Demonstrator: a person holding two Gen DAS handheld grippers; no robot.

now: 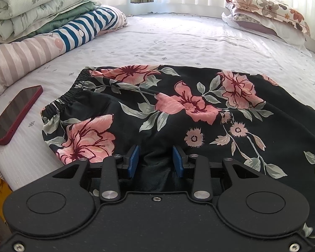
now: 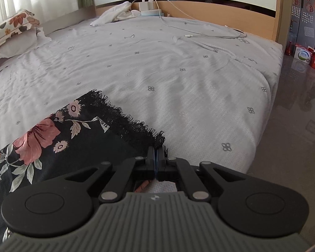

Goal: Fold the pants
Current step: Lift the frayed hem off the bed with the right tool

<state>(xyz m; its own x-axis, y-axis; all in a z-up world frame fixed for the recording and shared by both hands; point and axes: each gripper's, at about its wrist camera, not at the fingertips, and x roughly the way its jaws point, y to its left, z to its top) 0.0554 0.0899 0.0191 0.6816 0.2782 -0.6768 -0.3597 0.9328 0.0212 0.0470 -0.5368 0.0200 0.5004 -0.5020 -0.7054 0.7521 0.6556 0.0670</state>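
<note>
Two grippers work at one pair of pants (image 1: 178,109) spread on a bed (image 1: 178,42). The pants are black with pink flowers and grey-green leaves; their gathered elastic waistband (image 1: 71,93) lies toward the left of the left wrist view, near a red phone (image 1: 14,115) resting on the sheet. The left gripper (image 1: 155,159) points down at the near edge of the pants, its blue pads (image 1: 134,160) standing partly apart with dark cloth lying between them; whether the pads press on that cloth cannot be told. The right gripper (image 2: 156,156) sits at the lace-trimmed hem (image 2: 124,115), its fingers pressed together and pinching the hem's near corner by the bed's edge. From that pinch the pants run away to the left across the sheet. Folded quilts (image 1: 37,10) are stacked at the far left, a flowered pillow (image 1: 271,14) lies at the far right, and a white cable (image 2: 199,32) trails near the headboard (image 2: 220,12).
</note>
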